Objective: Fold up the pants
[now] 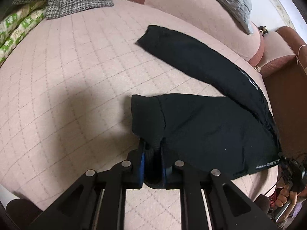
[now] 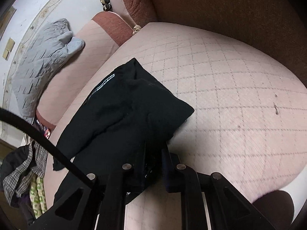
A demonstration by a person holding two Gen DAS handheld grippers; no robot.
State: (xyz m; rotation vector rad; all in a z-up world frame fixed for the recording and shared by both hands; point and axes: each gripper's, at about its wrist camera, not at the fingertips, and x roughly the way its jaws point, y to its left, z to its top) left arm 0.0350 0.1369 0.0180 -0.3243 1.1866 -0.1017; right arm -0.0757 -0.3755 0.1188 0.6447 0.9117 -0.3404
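Observation:
Black pants [image 1: 201, 122] lie on a pink quilted sofa seat [image 1: 67, 76]. One leg stretches away to the far side; the other part is lifted toward me. My left gripper [image 1: 152, 149] is shut on a bunched edge of the pants, between its blue pads. In the right wrist view the pants [image 2: 134, 107] hang draped over my right gripper [image 2: 153, 153], which is shut on the fabric. The right gripper [image 1: 291, 170] also shows in the left wrist view at the far right, at the pants' waistband corner.
A houndstooth garment [image 1: 73, 2] and a green patterned cushion [image 1: 17, 30] lie at the seat's back left. A grey quilted pillow [image 1: 230, 2] rests on the backrest. A brown armrest [image 1: 282, 61] borders the right. A black cable [image 2: 44, 140] crosses the right wrist view.

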